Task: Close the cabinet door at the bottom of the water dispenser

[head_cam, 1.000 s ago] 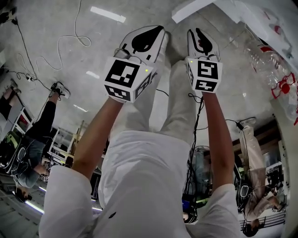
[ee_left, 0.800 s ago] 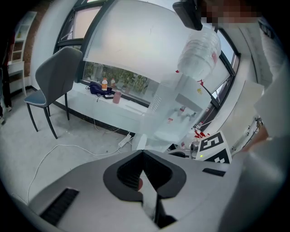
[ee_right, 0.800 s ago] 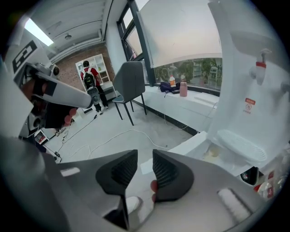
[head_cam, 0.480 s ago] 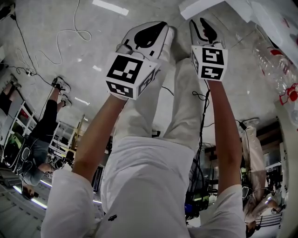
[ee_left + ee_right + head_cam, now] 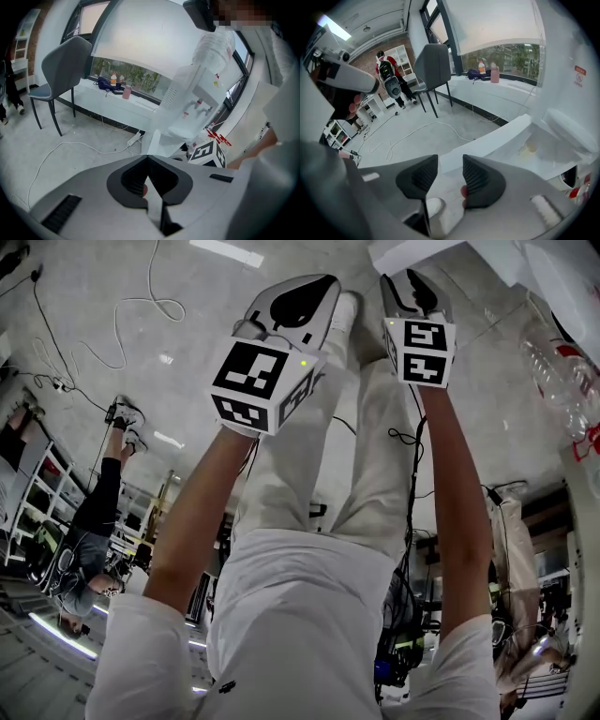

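While the cabinet door [image 5: 487,139] stands swung out from the bottom of the water dispenser [image 5: 194,101], the step in hand is the approach to its outer face. In the right gripper view the door appears as a white panel just beyond the right gripper [image 5: 450,164], with the open cabinet [image 5: 551,145] to its right. The fingers [image 5: 480,180] of the right gripper stand well apart, have just been opening, and hold nothing; only the door edge shows beyond the gap. The left gripper [image 5: 147,158] has its fingers brought together at the tips, with nothing between them, and faces the dispenser from further off.

A push probably suits this door better than a grip. The right gripper should meet the panel on its outer face near the free edge, away from the hinge, where the least force turns it. Contact should be made with the flat of a finger rather than a tip, so that it does not slip on the smooth surface. The push should follow the door's arc until the panel sits flush. The left gripper should be kept out of the closing gap. A slam could rock the bottle [image 5: 213,49] on top.
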Motion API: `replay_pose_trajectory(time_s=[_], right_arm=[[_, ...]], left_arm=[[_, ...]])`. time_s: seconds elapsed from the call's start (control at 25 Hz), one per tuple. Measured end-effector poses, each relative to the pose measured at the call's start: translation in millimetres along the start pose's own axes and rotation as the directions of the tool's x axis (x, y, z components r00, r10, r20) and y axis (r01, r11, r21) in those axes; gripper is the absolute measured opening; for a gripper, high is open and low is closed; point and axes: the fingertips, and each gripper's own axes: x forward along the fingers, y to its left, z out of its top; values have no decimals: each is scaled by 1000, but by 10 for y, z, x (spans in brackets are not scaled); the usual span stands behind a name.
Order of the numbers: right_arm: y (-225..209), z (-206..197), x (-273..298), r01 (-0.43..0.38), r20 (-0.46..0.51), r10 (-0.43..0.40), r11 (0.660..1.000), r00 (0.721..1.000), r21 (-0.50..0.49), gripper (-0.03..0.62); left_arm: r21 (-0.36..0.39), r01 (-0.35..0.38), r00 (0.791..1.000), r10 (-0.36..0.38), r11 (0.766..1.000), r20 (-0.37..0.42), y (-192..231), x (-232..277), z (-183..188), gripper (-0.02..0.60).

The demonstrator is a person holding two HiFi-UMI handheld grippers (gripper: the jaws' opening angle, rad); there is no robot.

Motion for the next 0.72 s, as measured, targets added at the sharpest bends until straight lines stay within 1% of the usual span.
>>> replay_pose_trajectory(time_s=[0.16,0.32,0.52,0.72], right_arm=[[32,-135,127,12,-36,-12,1000,999,12,184],[70,-188,239,30,-65,-28,999,997,36,219],[44,-150,266,79,-40,-76,993,996,84,219],[8,-162,269,115,-44,-110,982,993,151,218]], left_arm=[[-13,2,1000,-2,1000,-3,29,22,-88,3],[-33,-5,1000,5,999,-5,55,-3,-176,2],[-34,-2,1000,1,999,-20,21,29,-281,3],[-30,-1,1000,1,1000,-13,30,16,-247,3]])
